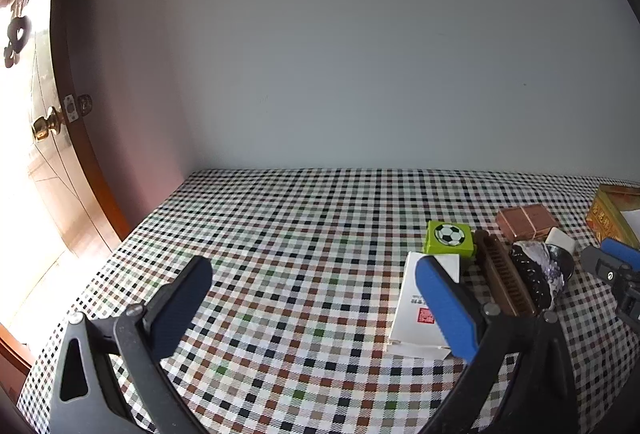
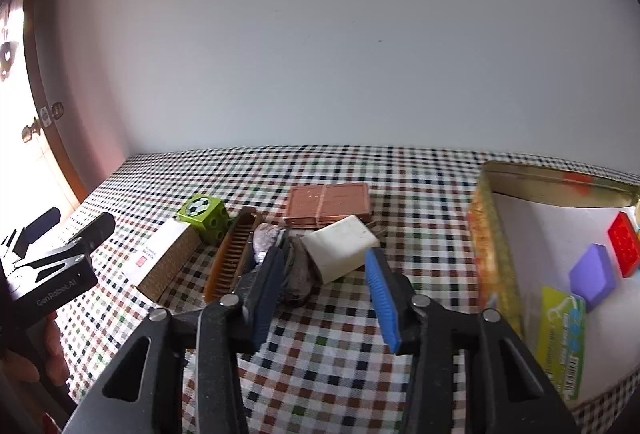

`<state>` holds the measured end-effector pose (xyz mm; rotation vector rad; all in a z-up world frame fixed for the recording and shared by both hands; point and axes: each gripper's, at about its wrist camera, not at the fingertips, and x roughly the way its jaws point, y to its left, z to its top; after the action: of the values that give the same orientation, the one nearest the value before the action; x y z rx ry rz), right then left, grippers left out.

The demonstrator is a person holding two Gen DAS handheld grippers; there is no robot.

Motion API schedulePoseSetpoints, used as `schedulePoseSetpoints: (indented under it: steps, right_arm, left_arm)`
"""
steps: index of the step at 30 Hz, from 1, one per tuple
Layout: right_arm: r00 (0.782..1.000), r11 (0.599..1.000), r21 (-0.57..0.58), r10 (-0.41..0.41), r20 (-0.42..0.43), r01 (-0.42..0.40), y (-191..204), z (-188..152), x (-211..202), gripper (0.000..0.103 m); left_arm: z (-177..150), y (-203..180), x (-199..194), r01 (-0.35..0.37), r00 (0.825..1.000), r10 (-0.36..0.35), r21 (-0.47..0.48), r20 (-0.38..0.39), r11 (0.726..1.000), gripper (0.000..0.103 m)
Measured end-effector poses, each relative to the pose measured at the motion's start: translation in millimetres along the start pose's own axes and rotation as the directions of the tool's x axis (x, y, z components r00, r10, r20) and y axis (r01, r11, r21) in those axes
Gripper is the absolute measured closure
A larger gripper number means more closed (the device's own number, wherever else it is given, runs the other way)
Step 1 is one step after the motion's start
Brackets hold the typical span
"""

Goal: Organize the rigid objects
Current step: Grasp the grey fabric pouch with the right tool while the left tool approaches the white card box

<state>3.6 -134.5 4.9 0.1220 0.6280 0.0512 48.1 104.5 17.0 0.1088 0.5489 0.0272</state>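
A cluster of objects lies on the checked tablecloth: a green soccer-ball cube (image 2: 205,216), a white carton (image 2: 166,260), a brown comb (image 2: 234,252), a dark stone (image 2: 298,272), a white block (image 2: 340,248) and a copper case (image 2: 328,204). My right gripper (image 2: 324,276) is open and empty, its fingers just short of the stone and white block. My left gripper (image 1: 314,286) is open and empty over bare cloth, left of the carton (image 1: 418,304), cube (image 1: 450,236) and comb (image 1: 506,280).
An open gold tin (image 2: 490,234) at the right holds a purple block (image 2: 594,276), a red brick (image 2: 624,244) and a yellow-green card (image 2: 562,338). A wall backs the table. A wooden door (image 1: 52,154) stands at the left. The table's left edge is near the left gripper.
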Motion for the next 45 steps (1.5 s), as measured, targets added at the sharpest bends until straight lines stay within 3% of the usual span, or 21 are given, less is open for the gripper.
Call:
schedulePoseSetpoints:
  steps: [5, 7, 17, 30, 39, 45]
  right_arm:
    - [0.997, 0.997, 0.016, 0.073, -0.031, -0.073, 12, 2, 10, 0.058]
    - [0.991, 0.995, 0.034, 0.099, -0.094, -0.096, 18, 2, 26, 0.058]
    - [0.988, 0.999, 0.015, 0.042, -0.146, -0.040, 36, 10, 58, 0.056]
    - [0.974, 0.995, 0.065, 0.090, -0.207, -0.078, 39, 23, 103, 0.042]
    - [0.977, 0.995, -0.015, 0.097, -0.191, -0.101, 46, 22, 100, 0.054]
    - [0.977, 0.986, 0.002, 0.164, -0.134, -0.166, 36, 14, 77, 0.055]
  left_arm:
    - [0, -2, 2, -0.011, 1.000, 0.011, 0.014, -0.009, 1.000, 0.000]
    - [0, -2, 2, -0.019, 1.000, 0.019, 0.022, -0.012, 1.000, 0.000]
    - [0, 2, 7, -0.030, 0.999, 0.030, 0.010, -0.043, 1.000, 0.000]
    - [0, 5, 10, -0.031, 0.999, 0.031, 0.006, -0.043, 1.000, 0.000]
    - [-1, 6, 15, 0.004, 0.998, -0.004, 0.003, -0.068, 1.000, 0.000]
    - [0, 8, 13, 0.067, 0.995, -0.068, -0.016, -0.069, 0.998, 0.000]
